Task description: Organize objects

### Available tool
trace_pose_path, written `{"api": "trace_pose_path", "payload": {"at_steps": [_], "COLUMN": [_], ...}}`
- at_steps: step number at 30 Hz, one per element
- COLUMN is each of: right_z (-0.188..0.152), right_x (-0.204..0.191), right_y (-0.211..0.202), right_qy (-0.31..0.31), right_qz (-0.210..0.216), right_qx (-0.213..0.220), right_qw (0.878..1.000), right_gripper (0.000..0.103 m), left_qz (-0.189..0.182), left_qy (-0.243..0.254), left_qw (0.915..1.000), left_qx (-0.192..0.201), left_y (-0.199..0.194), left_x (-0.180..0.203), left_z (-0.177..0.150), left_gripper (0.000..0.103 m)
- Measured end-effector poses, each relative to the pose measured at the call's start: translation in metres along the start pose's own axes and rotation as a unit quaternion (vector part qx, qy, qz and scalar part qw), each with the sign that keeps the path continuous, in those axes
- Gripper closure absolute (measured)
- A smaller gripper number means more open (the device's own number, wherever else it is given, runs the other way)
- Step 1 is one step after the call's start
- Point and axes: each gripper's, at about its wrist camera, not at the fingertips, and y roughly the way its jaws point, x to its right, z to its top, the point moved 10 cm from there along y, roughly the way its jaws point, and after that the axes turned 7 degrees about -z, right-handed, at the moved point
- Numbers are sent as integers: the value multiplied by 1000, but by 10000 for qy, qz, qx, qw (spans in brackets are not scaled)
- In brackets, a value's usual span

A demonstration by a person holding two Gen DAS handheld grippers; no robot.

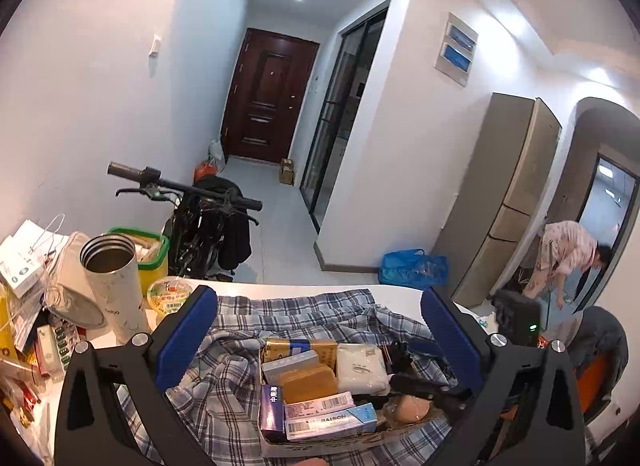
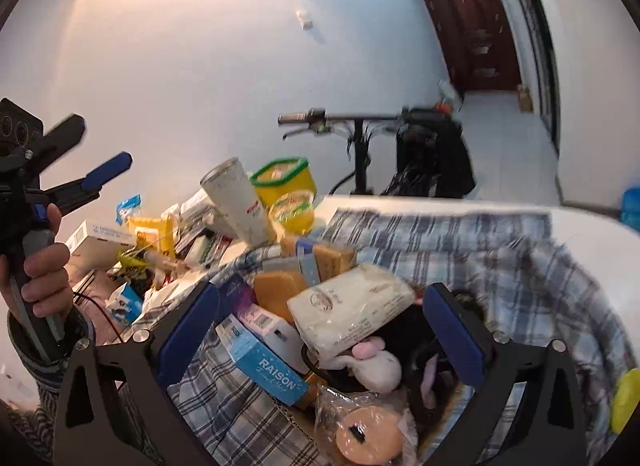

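Where right tongs (image 2: 320, 330) gape, box (image 2: 288, 412) edges hide — blurred.

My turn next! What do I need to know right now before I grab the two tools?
Left tool: open, holding nothing, raised beside the pile.
Right tool: open, empty, over the cardboard box.
The box sits on the plaid cloth and already holds the RAISON box, tissue pack, plush toy and more.
Left to do: the pile by the wall, with the open tumbler, jelly cup and small packets.
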Motion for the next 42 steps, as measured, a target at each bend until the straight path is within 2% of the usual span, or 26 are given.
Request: {"api": "trace_pose_path", "payload": {"at_steps": [4,6,8,10,11,14,16,18,21,25,27,31,33,36,38,40,42], "right_z": [19,26,31,25,18,-12,-30,-42,-57,-81,-93,-102,-102,-104,-111,-120,-130], "right_x": [-16,-30,-42,-51,-59,-82,-95,-101,-98,-90,-86,-83,-89,-100,-103,-103,-97], "right_y": [-35,-53,-78,-110,-128,-186,-217,-238,-268,-288,-302,-342,-359,-388,-401,-401,-387], "right_qy": [-262,-394,-536,-643,-763,-930,-989,-990,-881,-642,-588,-702,-835,-1069,-1240,-1376,-1414], "right_qz": [-93,-81,-299,-908,-1064,-1062,-784,-758,-1343,-1493,-1672,-2137,-2193,-2258,-2529,-2761,-2943], "right_qx": [683,983,1359,1798,2055,2656,2665,2521,2378,2067,2059,2195,2262,2493,2682,2876,2897], "right_qw": [9973,9943,9888,9774,9699,9537,9555,9596,9579,9648,9624,9493,9454,9357,9213,9067,8997], "right_gripper": [1,1,1,0,0,0,0,0,0,0,0,0,0,0,0,0,0], "left_qz": [-49,-56,10,59,49,37,-171,-369,-446,-115,-135,-517,-612,-495,-422,-447,-426], "left_qy": [192,282,366,430,485,527,364,135,140,479,572,597,726,920,1063,1254,1338], "left_qw": [9996,9988,9970,9951,9944,9930,9928,9927,9906,9888,9874,9870,9872,9878,9874,9859,9862], "left_qx": [191,394,686,889,937,1054,1132,1139,1287,1409,1467,1399,1278,1158,1091,1015,880], "left_y": [-10,-19,-32,-46,-51,-67,-77,-85,-96,-106,-111,-113,-111,-107,-106,-106,-106], "left_x": [12,16,19,23,26,31,35,40,52,71,82,105,116,132,145,160,172], "left_z": [5,10,17,24,26,31,35,36,40,40,38,30,25,17,11,2,-7], "left_gripper": [0,0,0,0,0,0,0,0,0,0,0,0,0,0,0,0,0]}}
